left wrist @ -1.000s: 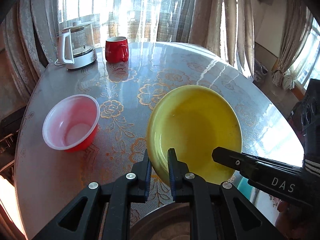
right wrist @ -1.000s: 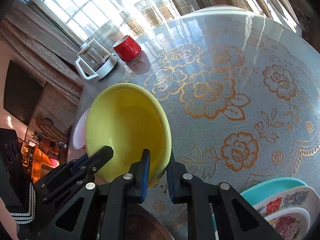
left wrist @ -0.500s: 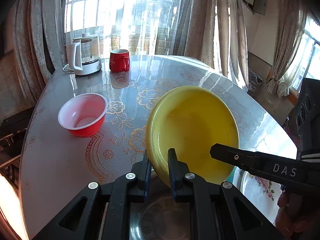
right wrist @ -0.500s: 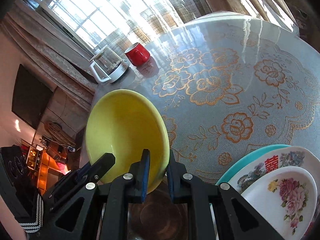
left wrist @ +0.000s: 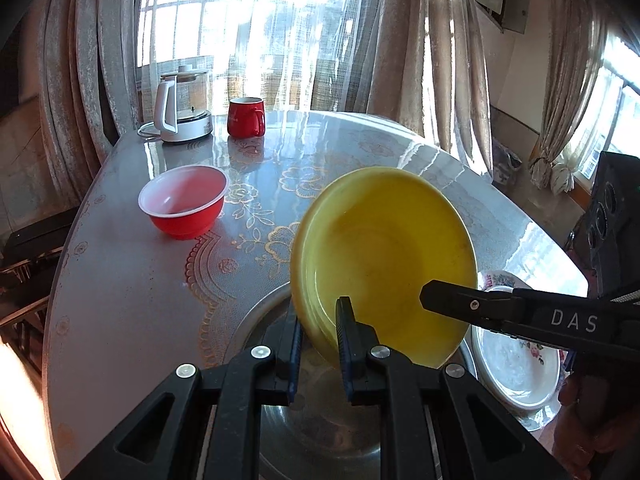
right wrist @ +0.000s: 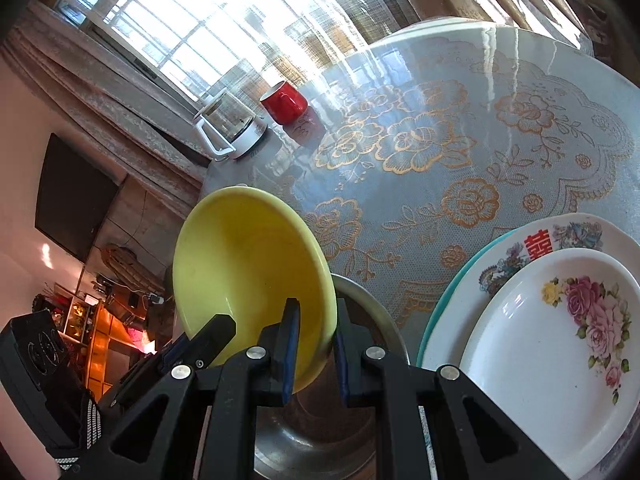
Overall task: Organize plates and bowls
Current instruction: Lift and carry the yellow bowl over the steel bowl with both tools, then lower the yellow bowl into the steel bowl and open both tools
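A round table (left wrist: 132,280) with a glossy grey cloth patterned in gold flowers fills both wrist views, with bright windows and pale curtains beyond its far edge. A yellow bowl (left wrist: 384,264) is held up off the table, tilted so its hollow faces the cameras, and both grippers grasp it together. The left gripper (left wrist: 318,320) has its two black fingers clamped on the bowl's near left rim, one finger inside and one outside. The right gripper (right wrist: 314,324) is clamped the same way on the opposite rim; in the left wrist view its black arm reaches in from the right across the bowl's lower edge. The yellow bowl hangs directly over a wide metal basin (right wrist: 376,316), which sits at the table's near edge below the fingers. Just right of the basin lies a stack of plates: a white oval plate with pink roses (right wrist: 560,344) on top, a larger floral plate with a red character (right wrist: 520,256) under it, and a teal plate (right wrist: 452,296) at the bottom. Farther off on the left, a red bowl with a white inside (left wrist: 184,200) stands alone on the cloth. At the far left edge sit a red mug (left wrist: 246,117) and, just left of it, a glass kettle with a white handle (left wrist: 182,108).
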`<state>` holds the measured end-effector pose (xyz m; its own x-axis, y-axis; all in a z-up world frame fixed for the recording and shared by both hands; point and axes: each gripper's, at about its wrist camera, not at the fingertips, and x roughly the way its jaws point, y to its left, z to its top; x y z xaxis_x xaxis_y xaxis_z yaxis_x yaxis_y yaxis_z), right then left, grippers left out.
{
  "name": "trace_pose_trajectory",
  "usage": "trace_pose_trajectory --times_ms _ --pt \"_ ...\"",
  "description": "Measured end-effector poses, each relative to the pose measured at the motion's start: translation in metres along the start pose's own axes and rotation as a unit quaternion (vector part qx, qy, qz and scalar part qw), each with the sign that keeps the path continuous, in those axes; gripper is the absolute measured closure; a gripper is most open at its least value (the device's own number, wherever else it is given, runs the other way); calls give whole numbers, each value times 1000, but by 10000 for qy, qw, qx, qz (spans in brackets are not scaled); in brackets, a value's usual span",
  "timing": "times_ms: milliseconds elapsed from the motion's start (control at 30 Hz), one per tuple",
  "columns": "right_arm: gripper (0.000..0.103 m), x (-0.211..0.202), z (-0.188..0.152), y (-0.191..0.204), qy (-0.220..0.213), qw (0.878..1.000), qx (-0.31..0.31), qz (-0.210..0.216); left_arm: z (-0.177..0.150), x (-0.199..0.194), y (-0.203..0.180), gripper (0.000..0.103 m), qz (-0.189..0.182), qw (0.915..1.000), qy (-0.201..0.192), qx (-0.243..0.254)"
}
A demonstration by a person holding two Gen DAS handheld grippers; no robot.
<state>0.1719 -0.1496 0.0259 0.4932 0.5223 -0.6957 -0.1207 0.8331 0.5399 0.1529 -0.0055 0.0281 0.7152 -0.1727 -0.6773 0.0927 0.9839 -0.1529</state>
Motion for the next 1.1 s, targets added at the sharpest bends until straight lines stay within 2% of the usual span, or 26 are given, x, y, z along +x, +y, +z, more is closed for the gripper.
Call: trace_pose_trajectory --times_ms 400,1100 --pt "86 8 -25 -3 241 9996 96 -68 -30 -3 6 87 55 9998 209 -55" --pt "85 8 -36 -5 344 9988 -15 -362 -49 8 11 87 65 9987 500 -26"
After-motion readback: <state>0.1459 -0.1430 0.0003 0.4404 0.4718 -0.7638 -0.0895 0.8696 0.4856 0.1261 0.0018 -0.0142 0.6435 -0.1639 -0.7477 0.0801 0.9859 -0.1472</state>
